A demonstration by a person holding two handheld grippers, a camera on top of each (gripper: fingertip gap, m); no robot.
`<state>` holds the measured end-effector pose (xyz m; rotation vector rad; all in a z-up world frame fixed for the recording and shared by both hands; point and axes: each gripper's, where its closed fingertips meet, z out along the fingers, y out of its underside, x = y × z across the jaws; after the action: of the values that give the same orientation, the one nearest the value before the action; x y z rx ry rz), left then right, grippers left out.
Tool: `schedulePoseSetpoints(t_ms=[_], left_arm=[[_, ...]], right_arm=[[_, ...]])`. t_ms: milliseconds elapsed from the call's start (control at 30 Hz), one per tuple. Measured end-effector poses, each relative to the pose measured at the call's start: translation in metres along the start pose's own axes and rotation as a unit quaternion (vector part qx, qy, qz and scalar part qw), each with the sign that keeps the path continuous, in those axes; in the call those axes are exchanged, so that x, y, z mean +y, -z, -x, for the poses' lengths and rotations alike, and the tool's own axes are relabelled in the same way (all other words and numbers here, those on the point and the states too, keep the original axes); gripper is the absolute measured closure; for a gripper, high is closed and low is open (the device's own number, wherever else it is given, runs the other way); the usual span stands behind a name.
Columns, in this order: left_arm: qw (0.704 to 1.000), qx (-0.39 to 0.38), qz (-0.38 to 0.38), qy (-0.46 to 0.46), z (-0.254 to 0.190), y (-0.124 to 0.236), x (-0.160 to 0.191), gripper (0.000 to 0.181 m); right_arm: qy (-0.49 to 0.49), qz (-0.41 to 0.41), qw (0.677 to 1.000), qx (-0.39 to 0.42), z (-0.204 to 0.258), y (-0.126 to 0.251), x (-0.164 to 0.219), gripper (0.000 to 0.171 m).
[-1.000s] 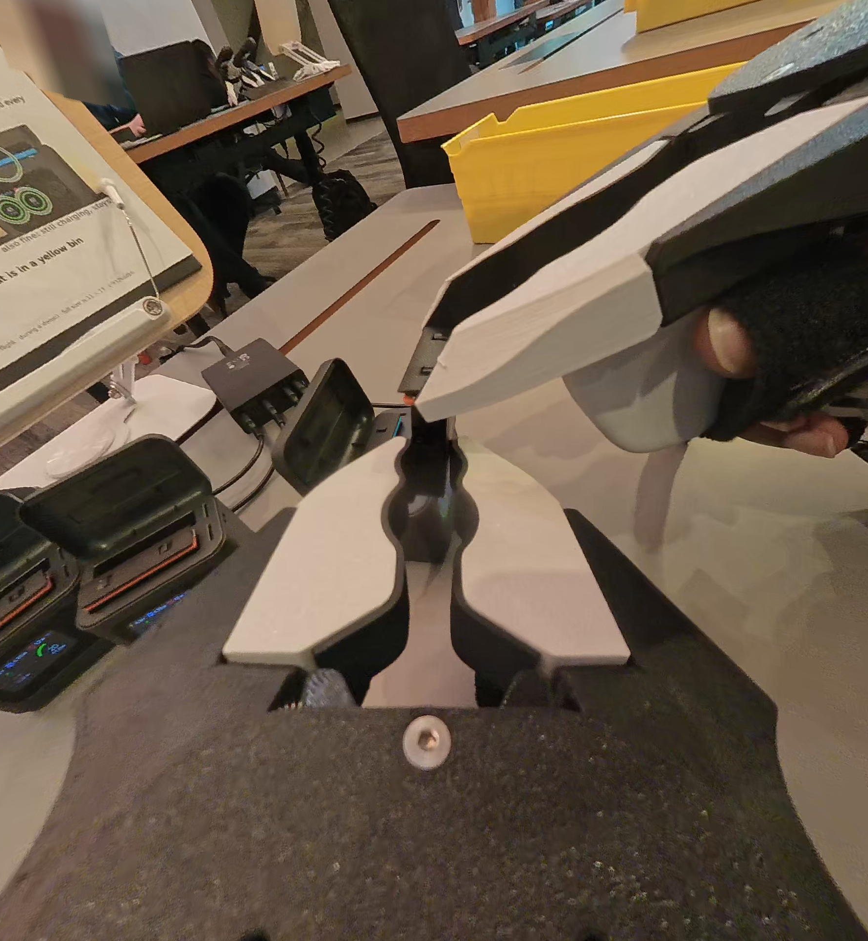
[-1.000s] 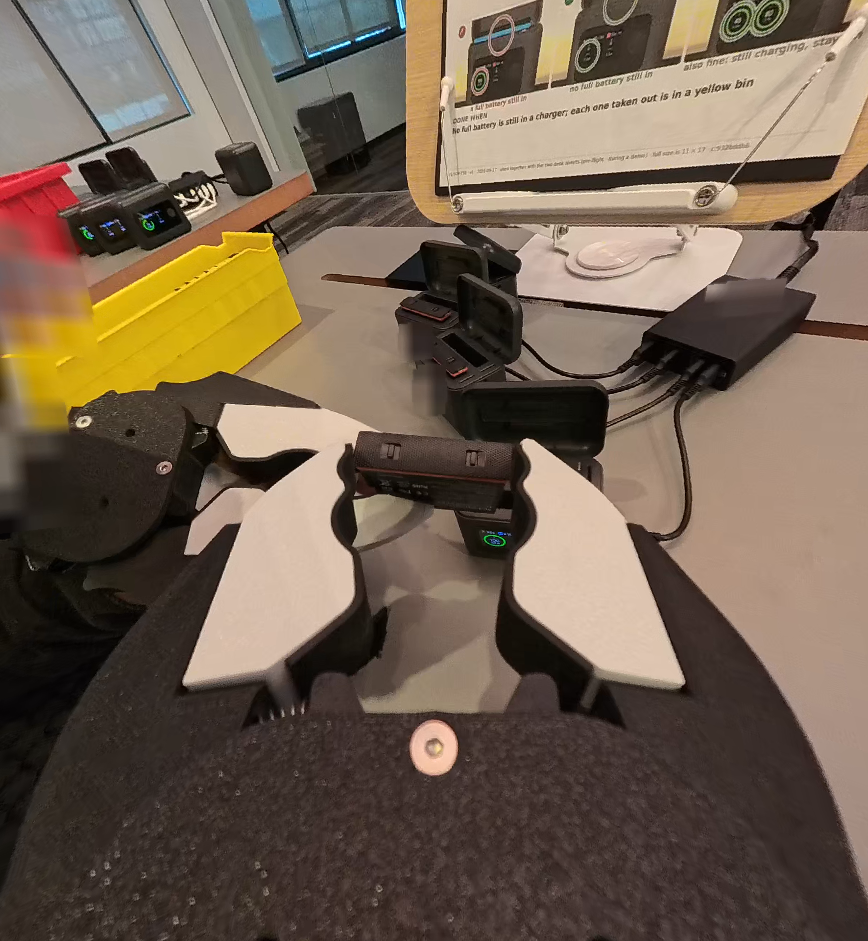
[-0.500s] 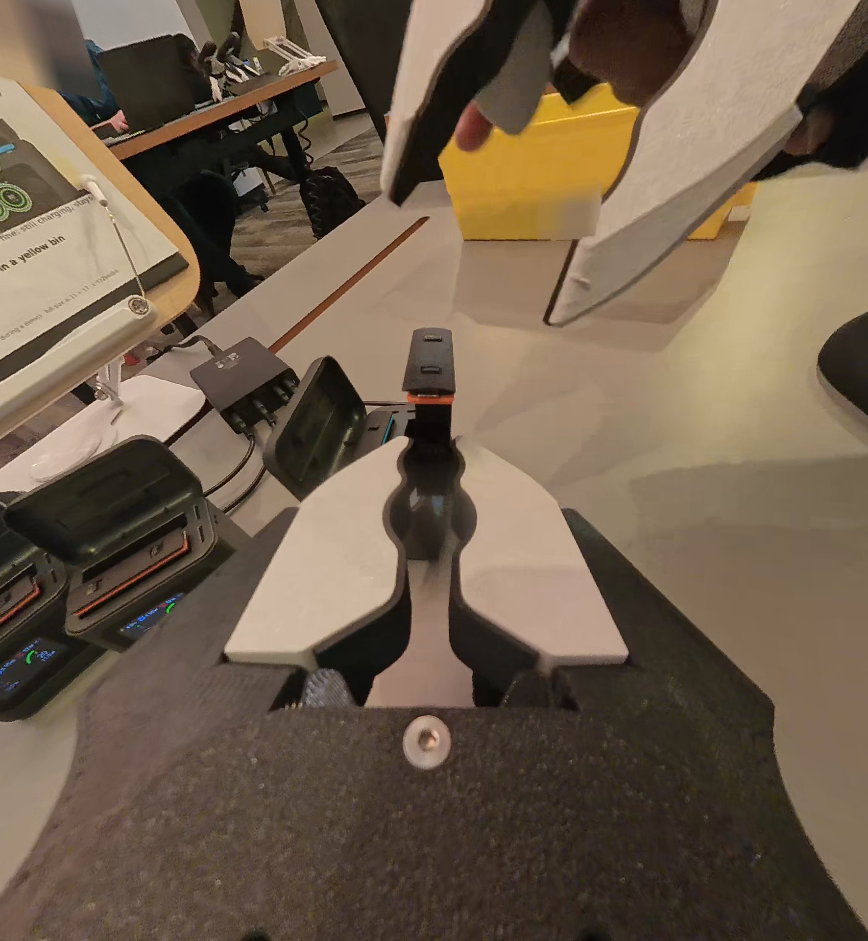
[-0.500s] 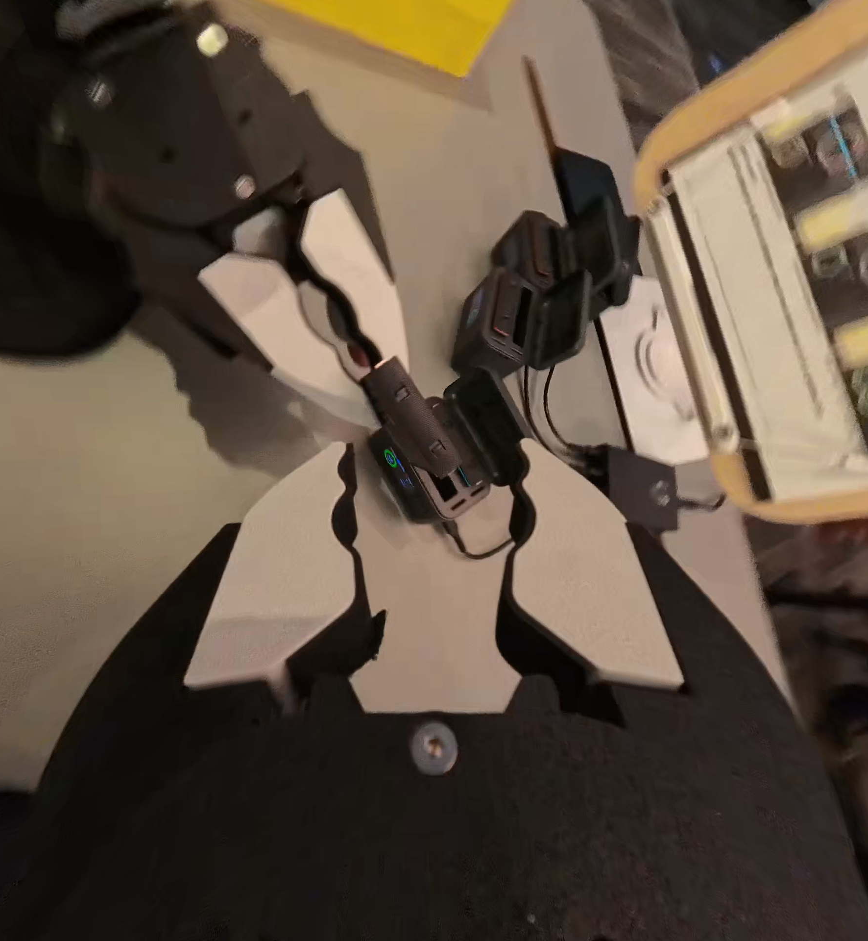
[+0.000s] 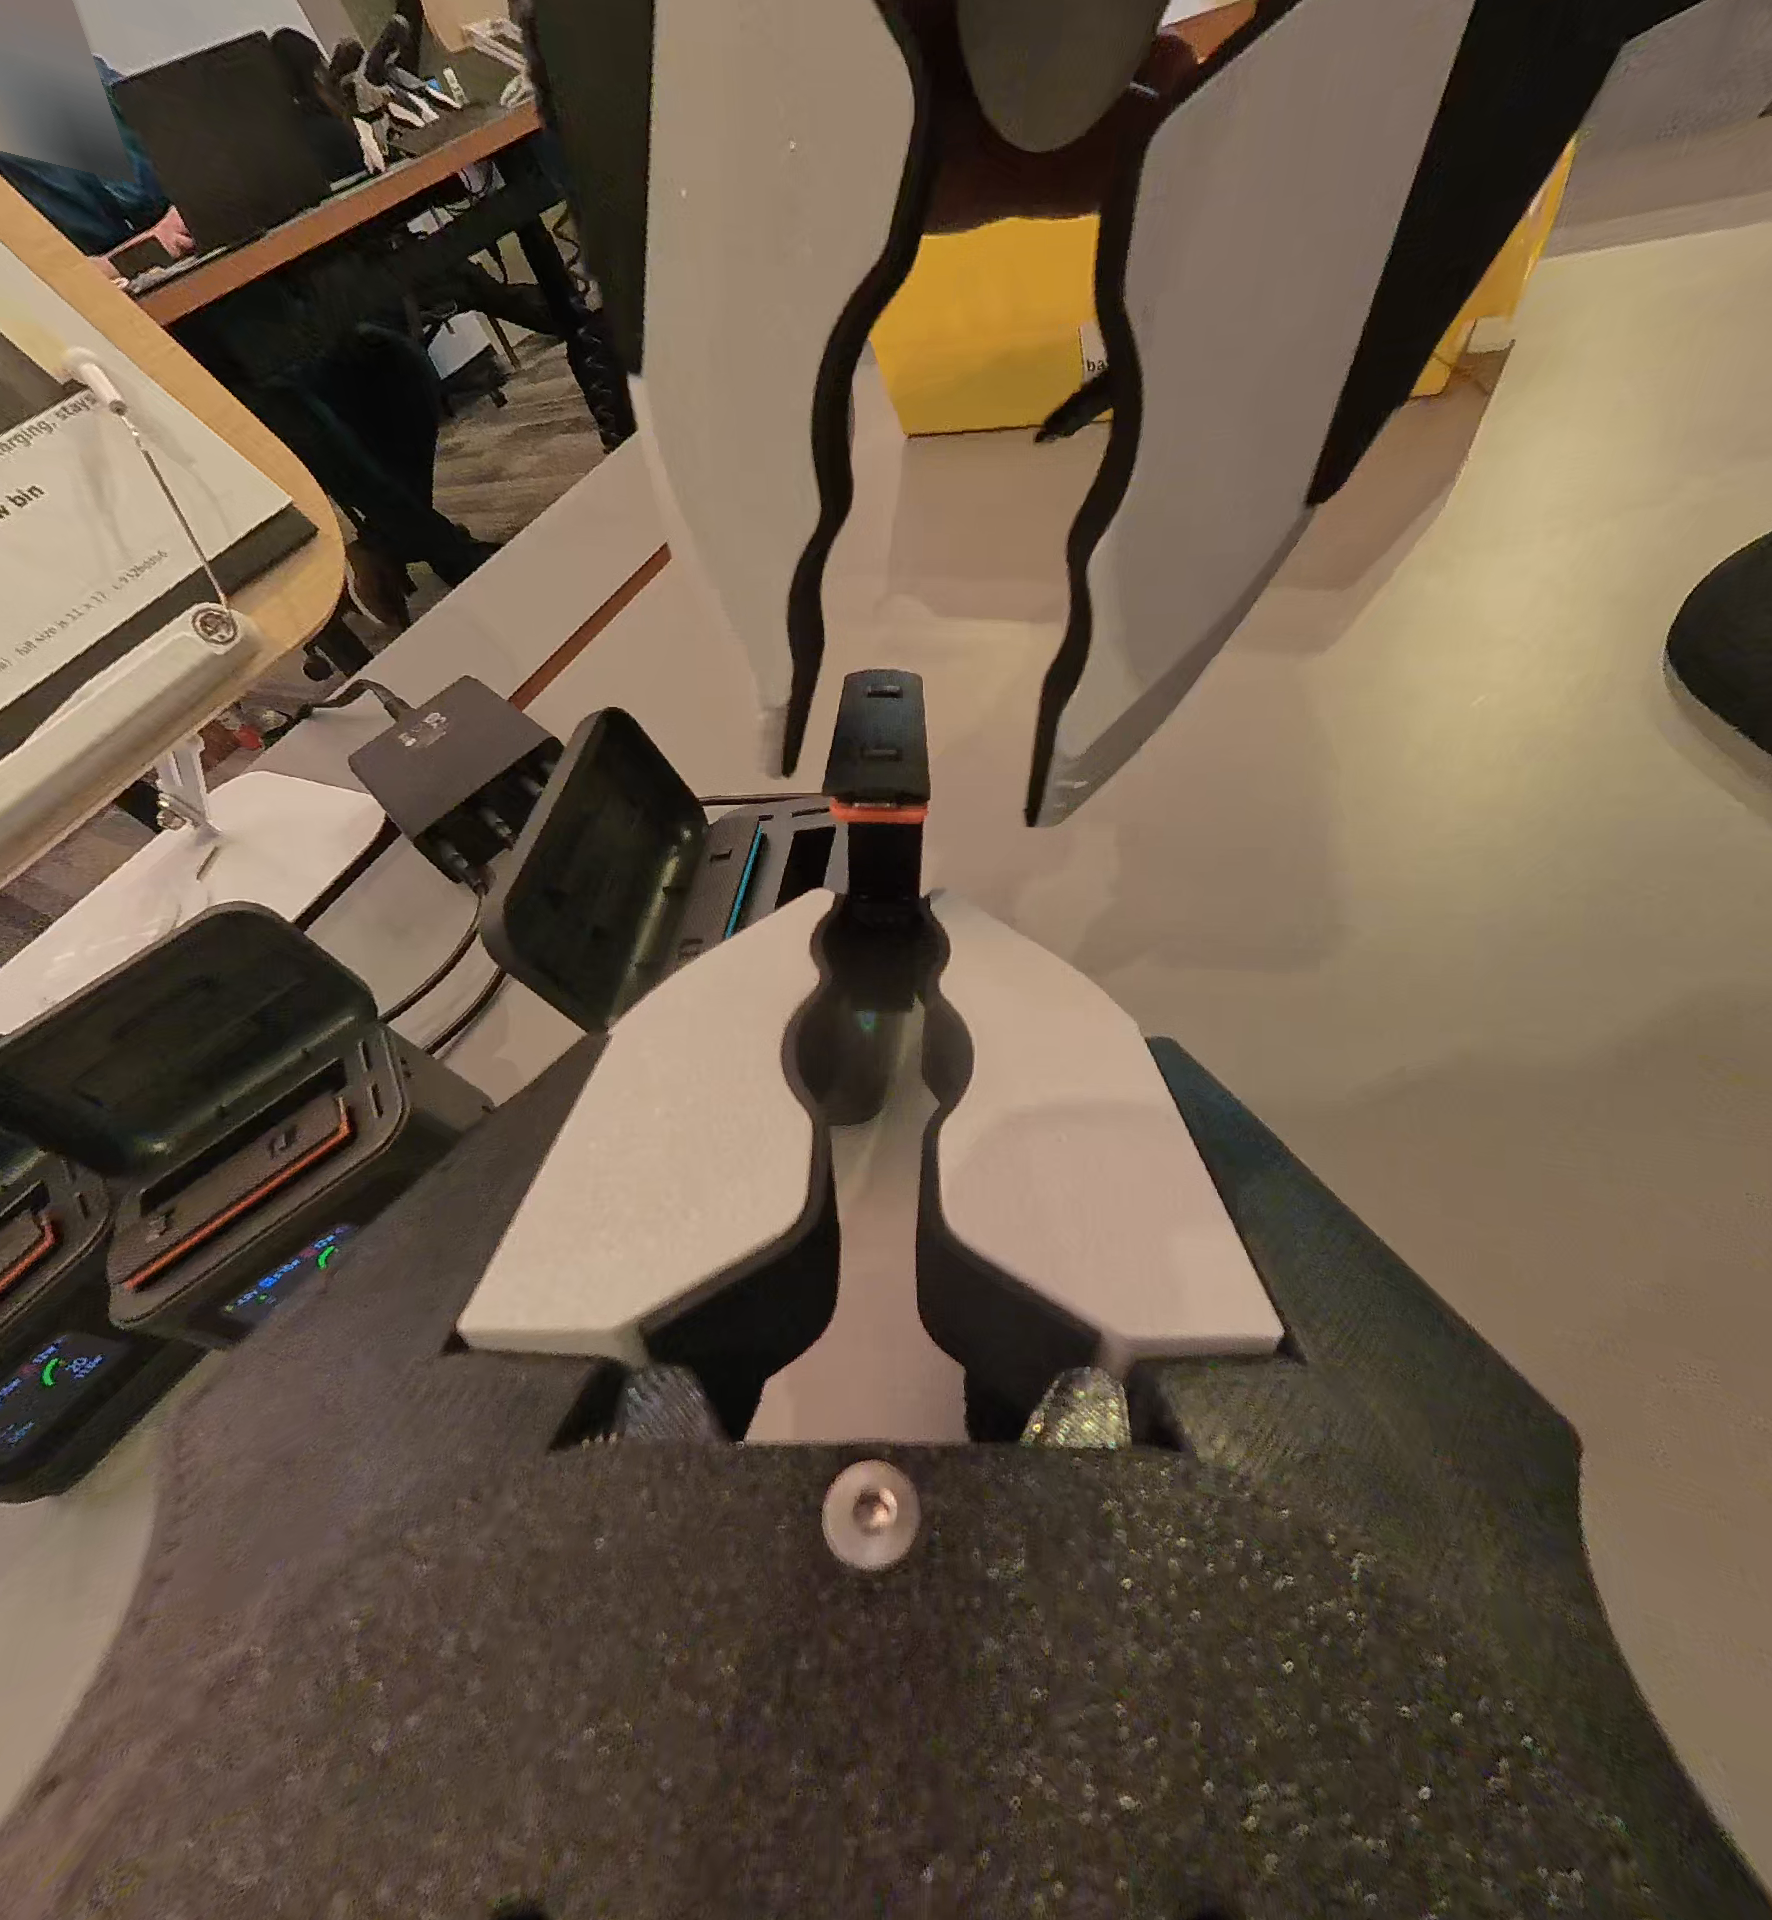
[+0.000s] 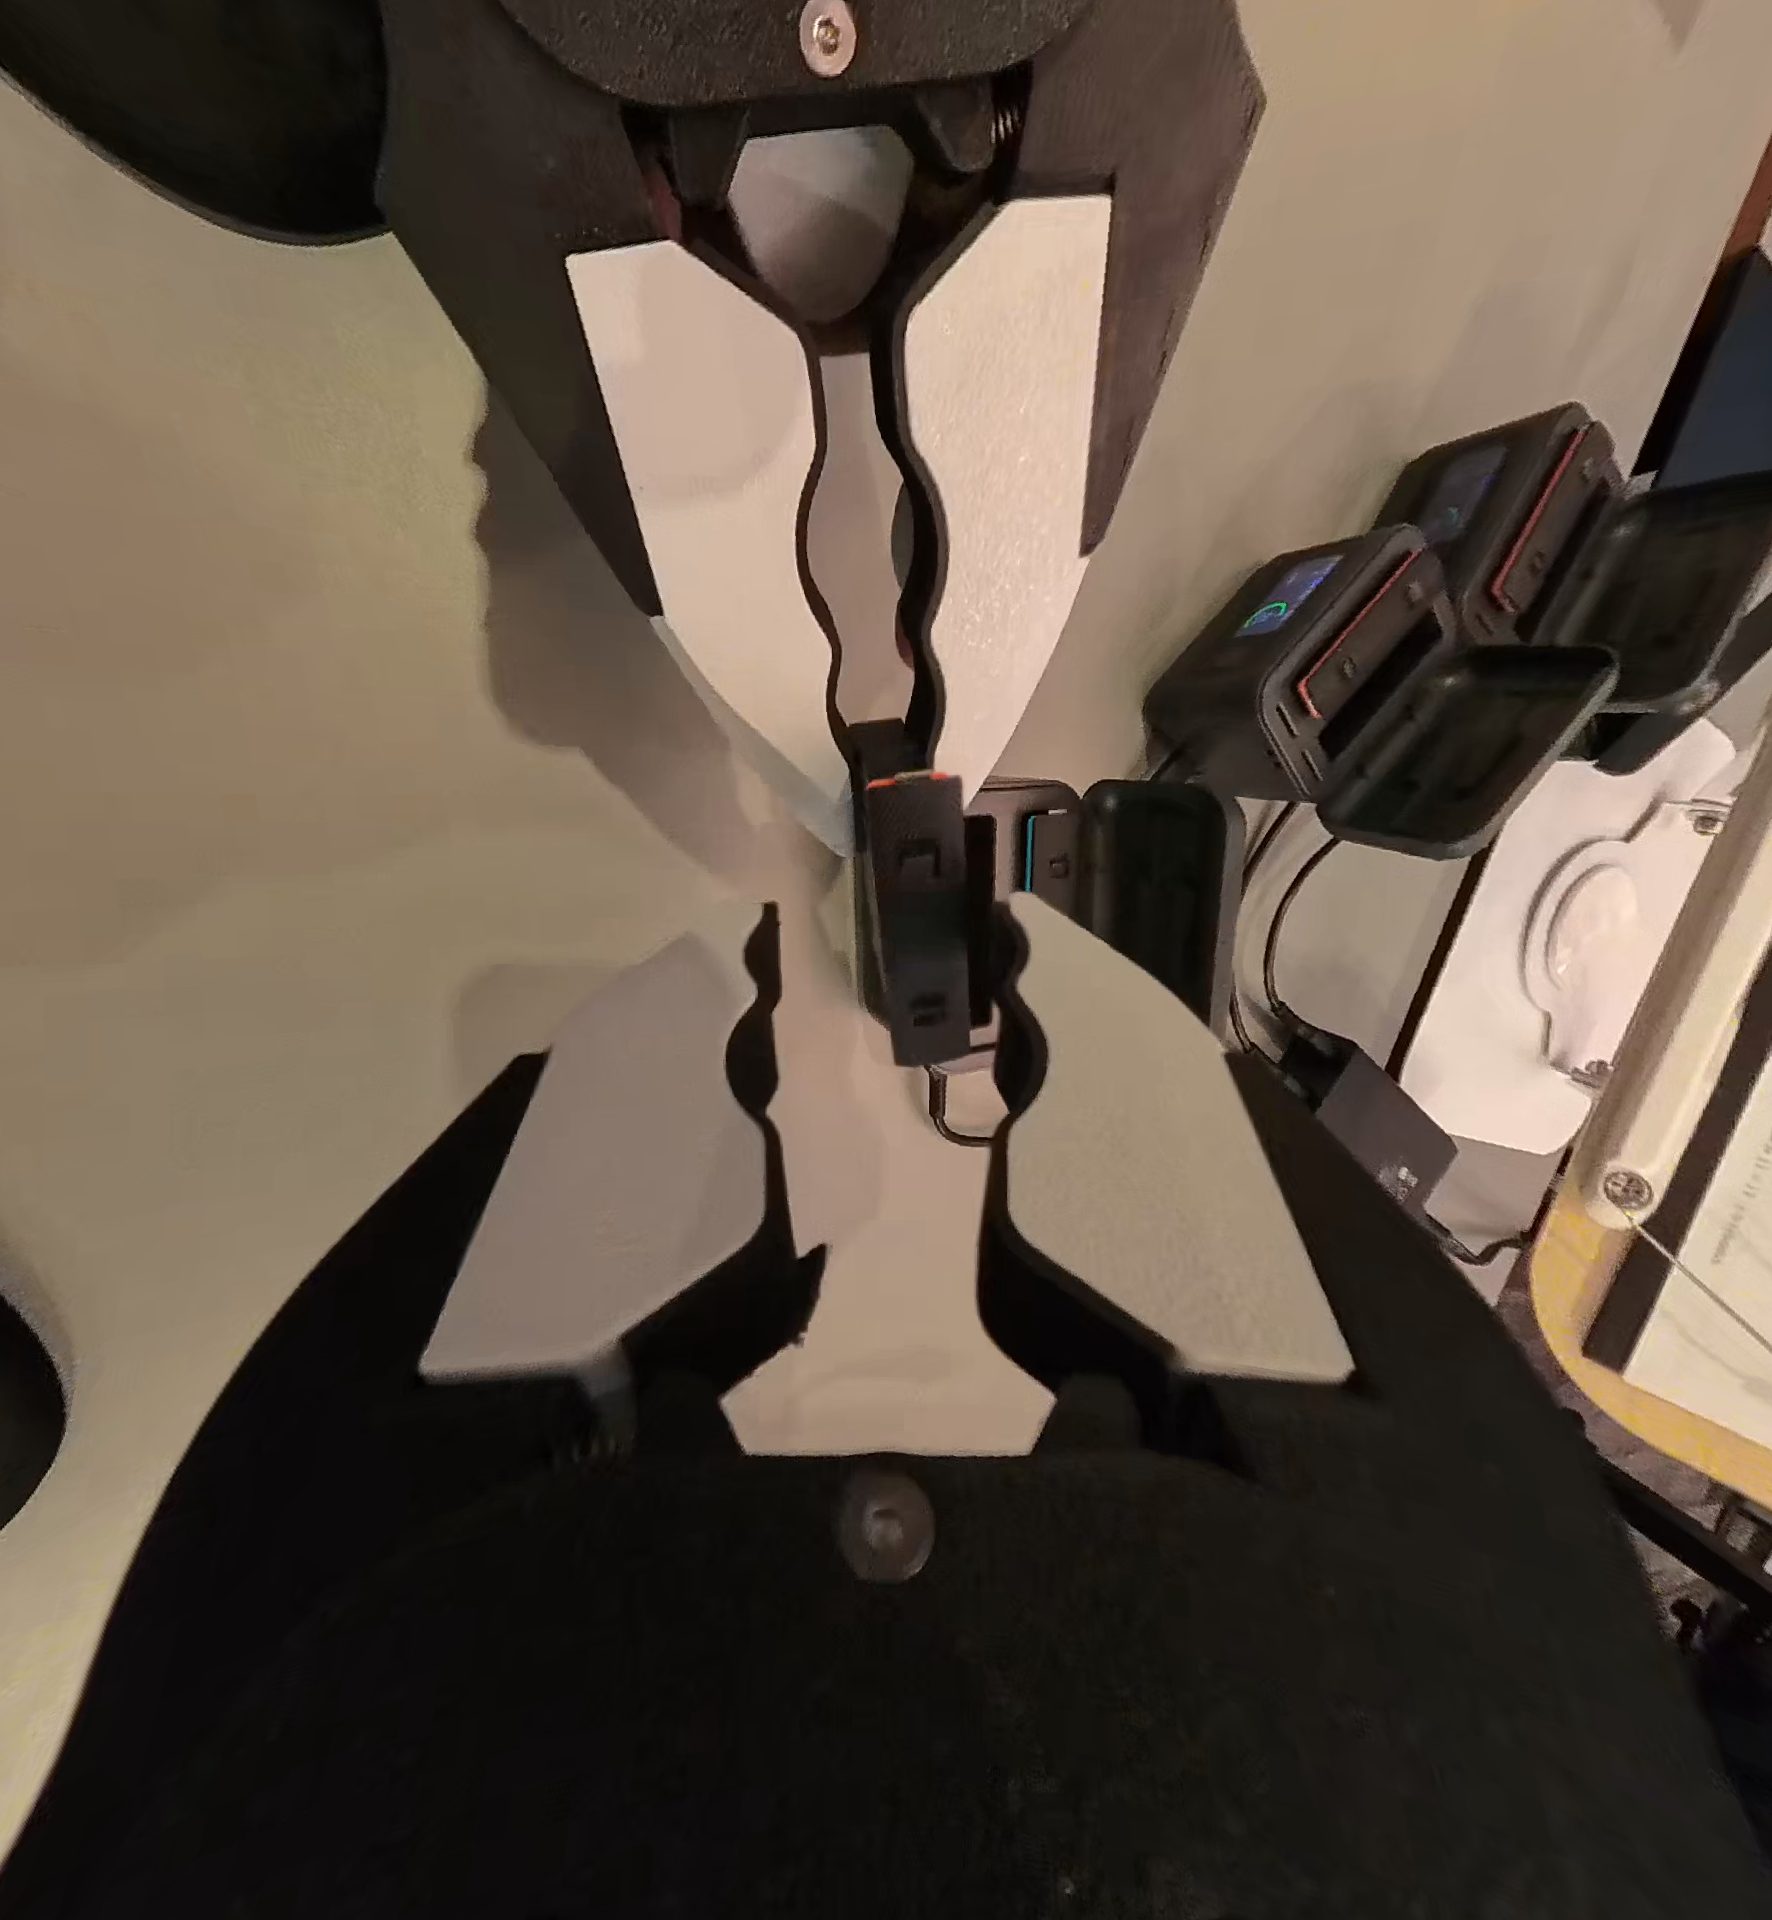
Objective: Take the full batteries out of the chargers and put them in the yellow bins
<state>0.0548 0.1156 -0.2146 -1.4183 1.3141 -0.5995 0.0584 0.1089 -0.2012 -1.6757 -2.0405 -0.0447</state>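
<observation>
the battery [image 5: 877, 758] is black with a thin orange band. both the left gripper [image 5: 877, 914] and the right gripper [image 6: 887, 935] have pale grey fingers edged in black on speckled black bodies. the chargers [image 5: 238, 1174] are black with orange rims and small screens glowing green and blue. the bin [image 5: 996, 322] is bright yellow, the table [image 5: 1381, 935] light grey with a brown stripe, the power hub [image 5: 446, 748] black.

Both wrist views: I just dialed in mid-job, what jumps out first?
The black battery with an orange band stands pinched in the closed left gripper, in front of an open-lidded charger. The right gripper hangs open from above, its white fingers straddling the battery's top. Beyond them sits a yellow bin; two more chargers with lit screens sit at the left.
</observation>
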Motion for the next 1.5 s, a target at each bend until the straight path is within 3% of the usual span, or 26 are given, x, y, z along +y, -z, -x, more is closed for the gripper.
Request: schedulePoseSetpoints(t_ms=[100, 533, 600, 733, 867, 1200, 1500], left_arm=[[1.0, 0.004, 0.002, -0.001, -0.001, 0.0, 0.001, 0.17], [1.0, -0.005, -0.008, -0.002, 0.001, 0.0, -0.001, 0.169], [1.0, -0.008, -0.01, -0.001, 0.002, -0.001, -0.001, 0.152], [1.0, -0.012, -0.002, 0.004, 0.004, -0.002, 0.002, 0.147], [1.0, -0.014, 0.007, 0.01, 0.006, -0.003, 0.006, 0.145], [1.0, -0.015, 0.024, 0.01, 0.004, -0.007, 0.013, 0.143], [0.999, -0.01, 0.03, 0.015, 0.002, -0.009, 0.016, 0.145]], right_arm=[[0.003, 0.005, 1.0, -0.002, -0.003, -0.002, 0.0, 0.155], [0.013, 0.009, 1.0, 0.01, -0.006, -0.001, 0.001, 0.156], [0.012, 0.018, 1.0, 0.019, -0.009, 0.002, 0.005, 0.156], [0.0, 0.031, 0.999, 0.031, -0.015, 0.021, 0.021, 0.156], [-0.03, 0.062, 0.997, 0.047, -0.02, 0.055, 0.059, 0.156], [-0.154, 0.182, 0.968, 0.072, 0.004, 0.158, 0.213, 0.157], [-0.22, 0.245, 0.944, 0.017, 0.071, 0.175, 0.302, 0.156]])
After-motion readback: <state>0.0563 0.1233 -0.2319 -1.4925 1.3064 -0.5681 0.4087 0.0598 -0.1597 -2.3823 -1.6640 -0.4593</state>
